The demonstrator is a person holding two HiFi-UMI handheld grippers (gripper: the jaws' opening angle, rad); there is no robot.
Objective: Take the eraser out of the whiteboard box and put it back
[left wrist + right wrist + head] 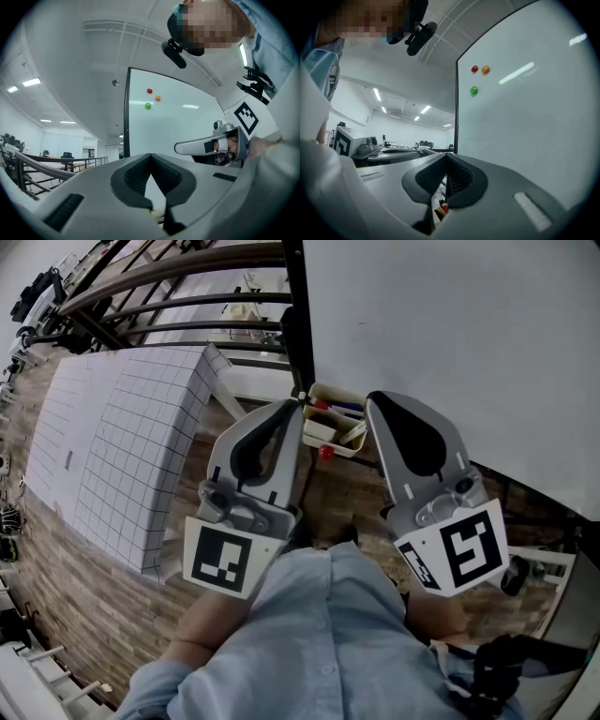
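Left grey two-jaw gripper (294, 411): jaws clenched on nothing. Right grey two-jaw gripper (375, 401): jaws clenched on nothing. Both are level, side by side, tips near the cream plastic whiteboard box (352, 439) below the white whiteboard (450, 334). Eraser: indistinguishable among the box's contents.

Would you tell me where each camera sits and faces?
Head view: on the head, facing steeply down at left gripper, right gripper, box; shirt shows.
Left gripper view: on left gripper, facing whiteboard; shut jaws, right gripper show.
Right gripper view: on right gripper, facing whiteboard; shut jaws show.
Shared: both gripper views see three magnets.
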